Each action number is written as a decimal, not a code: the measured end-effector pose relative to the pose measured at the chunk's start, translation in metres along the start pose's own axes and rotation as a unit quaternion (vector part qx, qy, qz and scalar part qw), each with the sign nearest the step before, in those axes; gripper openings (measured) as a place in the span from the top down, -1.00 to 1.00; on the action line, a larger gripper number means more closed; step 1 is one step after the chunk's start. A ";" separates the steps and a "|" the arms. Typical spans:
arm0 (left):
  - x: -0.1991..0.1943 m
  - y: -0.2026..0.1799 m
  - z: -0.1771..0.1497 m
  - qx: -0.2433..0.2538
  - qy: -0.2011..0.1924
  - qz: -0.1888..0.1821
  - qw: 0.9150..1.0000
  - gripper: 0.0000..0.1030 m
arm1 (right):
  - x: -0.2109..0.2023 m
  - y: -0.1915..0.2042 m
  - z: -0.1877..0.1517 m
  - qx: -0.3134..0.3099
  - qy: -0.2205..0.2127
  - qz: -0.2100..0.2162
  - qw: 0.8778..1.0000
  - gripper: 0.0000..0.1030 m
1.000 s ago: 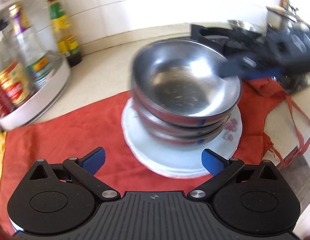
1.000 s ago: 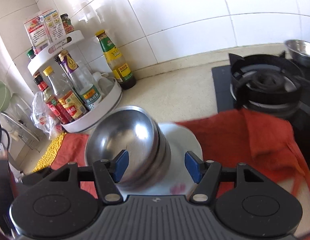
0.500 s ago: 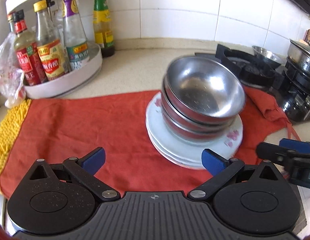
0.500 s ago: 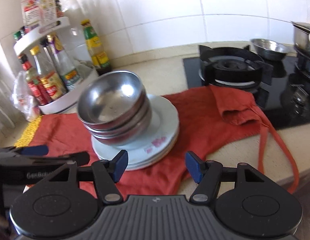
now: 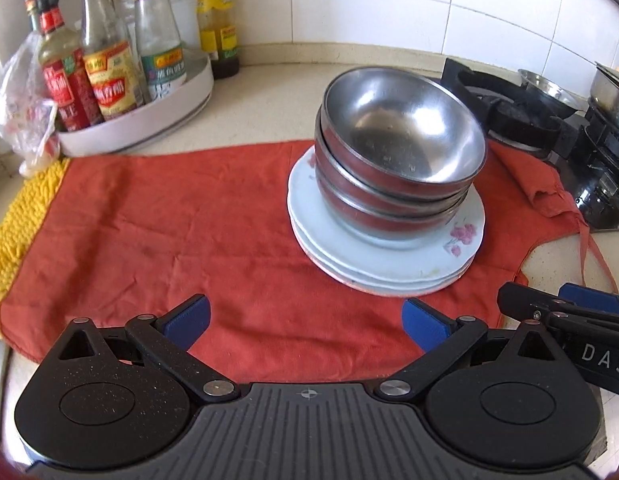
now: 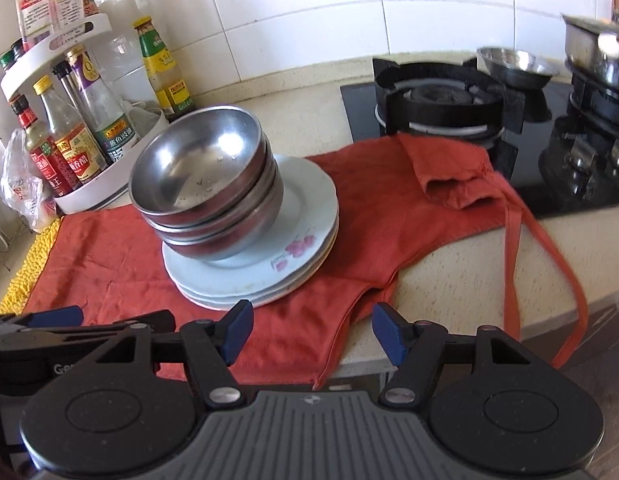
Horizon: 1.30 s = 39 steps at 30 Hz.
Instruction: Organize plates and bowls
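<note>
A: Where are the bowls and plates?

B: The three round shiny metal bowls (image 5: 401, 152) sit nested one inside the other. They rest on the stack of flat white plates with a pink flower (image 5: 385, 256). That pile sits on the wrinkly red cloth (image 5: 181, 224) on the pale speckled surface (image 6: 469, 264).

A: Are the tools holding anything?

B: No. The left tool (image 5: 305, 316) is spread wide with nothing in it. The right tool (image 6: 311, 328) is let go too, with only cloth showing between its blue pads. Both hang near the pile, not touching it.

A: So which step is this?

B: I think the stacking looks done, or nearly. The top bowl leans a bit, so it may want a nudge to sit straight.

A: What does that need?

B: A soft touch on the rim. Metal bowls are smooth and slippery. The plates are hard and could chip. The black stove (image 6: 441, 100) is close by, so pushes should go away from it.
</note>
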<state>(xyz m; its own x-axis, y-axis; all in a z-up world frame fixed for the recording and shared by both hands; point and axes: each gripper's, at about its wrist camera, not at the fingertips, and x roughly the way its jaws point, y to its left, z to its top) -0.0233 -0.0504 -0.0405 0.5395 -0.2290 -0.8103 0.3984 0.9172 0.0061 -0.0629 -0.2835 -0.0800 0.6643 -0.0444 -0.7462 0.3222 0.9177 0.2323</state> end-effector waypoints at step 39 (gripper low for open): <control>-0.003 0.004 0.001 -0.019 0.002 -0.005 1.000 -0.95 | -0.002 0.007 0.003 0.001 -0.005 -0.002 1.000 -0.32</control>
<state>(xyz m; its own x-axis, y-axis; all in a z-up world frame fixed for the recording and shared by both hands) -0.0226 -0.0464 -0.0380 0.5317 -0.2372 -0.8130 0.3757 0.9264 -0.0246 -0.0597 -0.2782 -0.0746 0.6694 -0.0518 -0.7411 0.3268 0.9164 0.2312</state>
